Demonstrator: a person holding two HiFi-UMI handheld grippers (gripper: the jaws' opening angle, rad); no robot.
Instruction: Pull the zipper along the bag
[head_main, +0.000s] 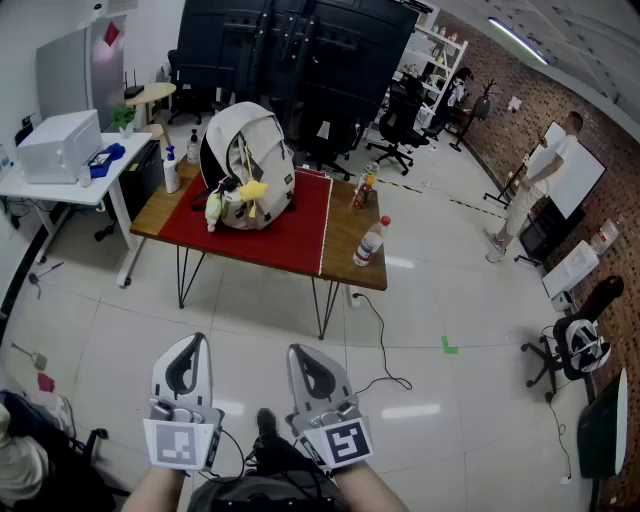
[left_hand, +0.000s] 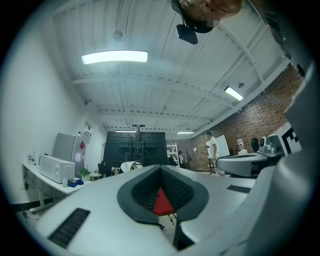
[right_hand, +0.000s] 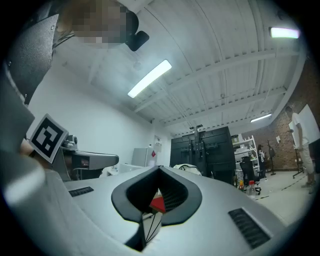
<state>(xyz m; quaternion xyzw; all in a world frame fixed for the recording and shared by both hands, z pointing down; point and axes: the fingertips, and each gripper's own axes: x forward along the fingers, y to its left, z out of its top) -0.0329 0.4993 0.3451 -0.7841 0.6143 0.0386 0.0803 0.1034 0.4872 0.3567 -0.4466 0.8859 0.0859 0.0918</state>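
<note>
A white and beige backpack (head_main: 248, 165) stands on the red cloth (head_main: 290, 225) of a wooden table (head_main: 345, 250), far ahead of me; its zipper is too small to make out. My left gripper (head_main: 190, 342) and right gripper (head_main: 300, 354) hang side by side low over the floor, well short of the table. Both are shut with nothing between the jaws. In the left gripper view the closed left gripper (left_hand: 160, 170) points towards the distant backpack (left_hand: 131, 166). The right gripper (right_hand: 159, 170) is likewise closed, with the backpack (right_hand: 186, 168) beyond it.
A plastic bottle (head_main: 370, 243) and small bottles (head_main: 362, 190) stand on the table's bare right end, a spray bottle (head_main: 171, 170) at its left. A white desk with a printer (head_main: 58, 145) is at left. A person (head_main: 535, 175) stands at right. A cable (head_main: 385, 345) lies on the floor.
</note>
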